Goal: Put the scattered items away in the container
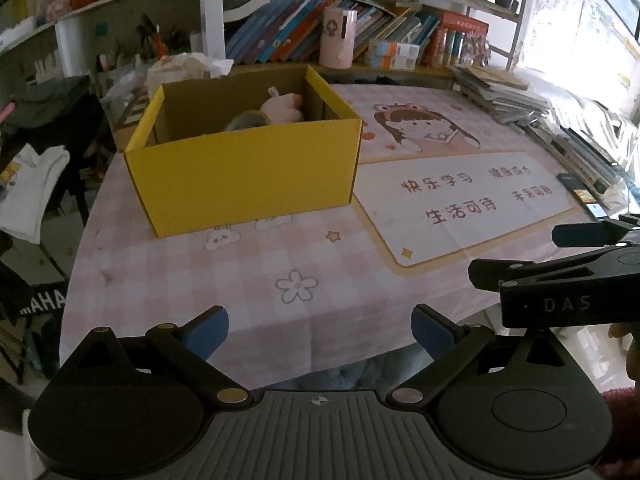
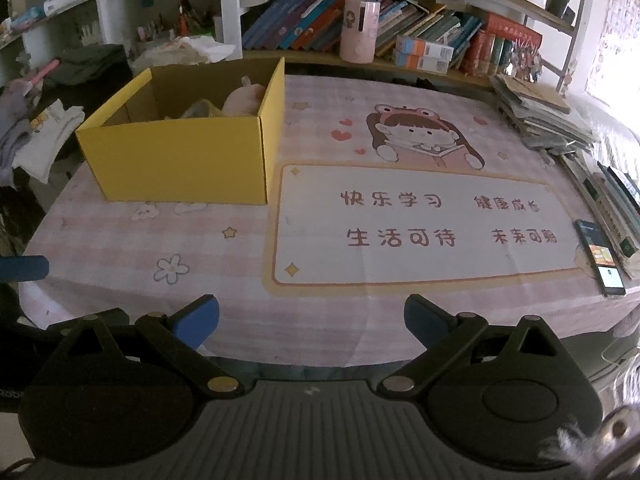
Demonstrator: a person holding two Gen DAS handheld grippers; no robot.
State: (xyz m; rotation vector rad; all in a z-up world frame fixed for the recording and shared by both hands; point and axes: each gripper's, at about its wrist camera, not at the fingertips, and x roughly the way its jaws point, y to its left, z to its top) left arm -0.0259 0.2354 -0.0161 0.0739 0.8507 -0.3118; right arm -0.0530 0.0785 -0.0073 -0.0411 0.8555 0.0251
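Left gripper: we hold it wide, empty.
Right gripper: wide, empty.
Yellow box: far left on table, pink plush toy inside.

Crowded bookshelves behind pink-clothed table

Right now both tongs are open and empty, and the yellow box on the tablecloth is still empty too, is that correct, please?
Not quite: the yellow box already holds a pink plush toy, seen in the left wrist view. Both the left tongs and the right tongs are open and empty.
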